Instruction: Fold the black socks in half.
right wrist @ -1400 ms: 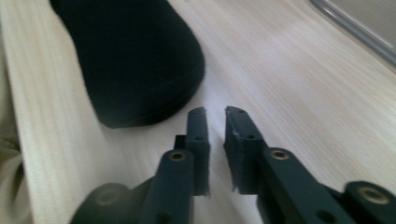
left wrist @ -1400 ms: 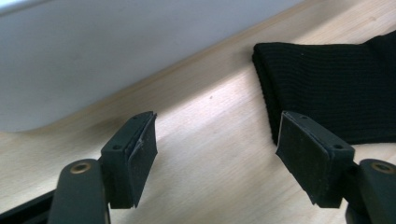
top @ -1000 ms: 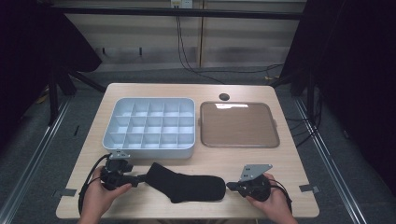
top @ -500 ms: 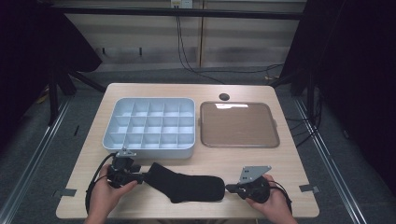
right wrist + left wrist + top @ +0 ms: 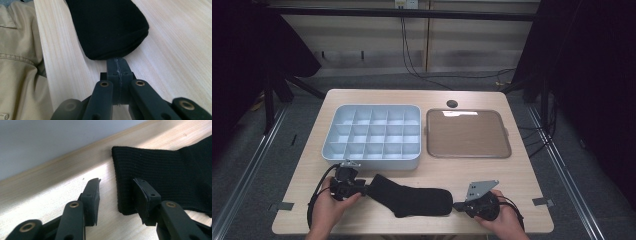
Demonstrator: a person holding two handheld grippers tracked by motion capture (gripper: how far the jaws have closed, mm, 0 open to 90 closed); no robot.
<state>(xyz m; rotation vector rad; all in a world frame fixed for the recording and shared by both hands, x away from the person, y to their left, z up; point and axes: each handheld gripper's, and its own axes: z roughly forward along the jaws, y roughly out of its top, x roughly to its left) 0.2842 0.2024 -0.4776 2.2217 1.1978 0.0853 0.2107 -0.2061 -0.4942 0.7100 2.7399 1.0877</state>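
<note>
I am closing the left hand-held gripper (image 5: 116,195), its jaws just narrowing but not yet pinching, around the cuff of the black sock (image 5: 412,197) lying between both tools on the surface (image 5: 522,175), while the right hand-held gripper (image 5: 117,62) is staying clenched empty at the toe, so I should be catching both cuff layers squarely.

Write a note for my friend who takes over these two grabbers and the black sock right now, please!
Left gripper: jaws have just been closing around the cuff of the black knitted sock, not yet pinching.
Right gripper: shut, tip at the sock's toe; a grip can't be confirmed.
Sock lies flat along the near edge of the wooden table, in front of the grey compartment tray.
Done: sock laid out.
Left: probably grip the cuff.
</note>
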